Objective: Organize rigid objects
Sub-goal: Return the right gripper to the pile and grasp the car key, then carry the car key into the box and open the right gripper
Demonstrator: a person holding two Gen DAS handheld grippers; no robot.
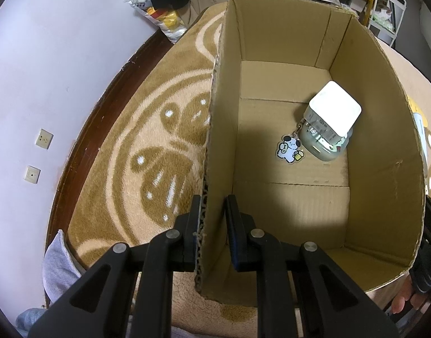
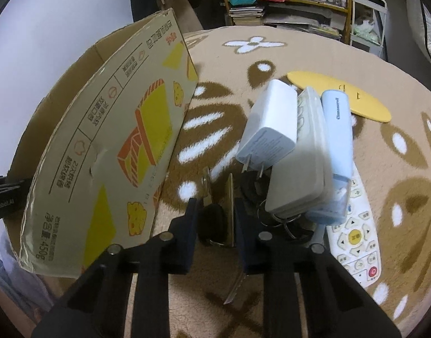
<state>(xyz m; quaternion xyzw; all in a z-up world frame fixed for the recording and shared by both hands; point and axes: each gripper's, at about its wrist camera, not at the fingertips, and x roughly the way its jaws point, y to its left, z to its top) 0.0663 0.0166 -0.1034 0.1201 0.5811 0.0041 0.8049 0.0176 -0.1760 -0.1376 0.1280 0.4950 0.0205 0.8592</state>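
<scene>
The brown-and-cream patterned rug point(image 2: 300, 56) carries everything. The open cardboard box point(image 1: 379, 146) stands on it, plain inside, printed outside with yellow and orange cheese pictures; a white-lidded jar point(image 1: 328, 124) with a cartoon dog charm point(image 1: 289, 148) sits near its far right corner. The left gripper point(image 1: 214, 219) is clamped on the box's near wall. Right of the box lie a white charger point(image 2: 271, 121), remotes and a bunch of keys point(image 2: 215, 214); the right gripper point(image 2: 215, 211) is closed around the keys.

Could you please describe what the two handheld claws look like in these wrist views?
Both the left claw and right claw are matte black plastic, with angular arms that have cut-out slots, round silver pivot pins, and flat dark-blue pads lining the fingers.
</scene>
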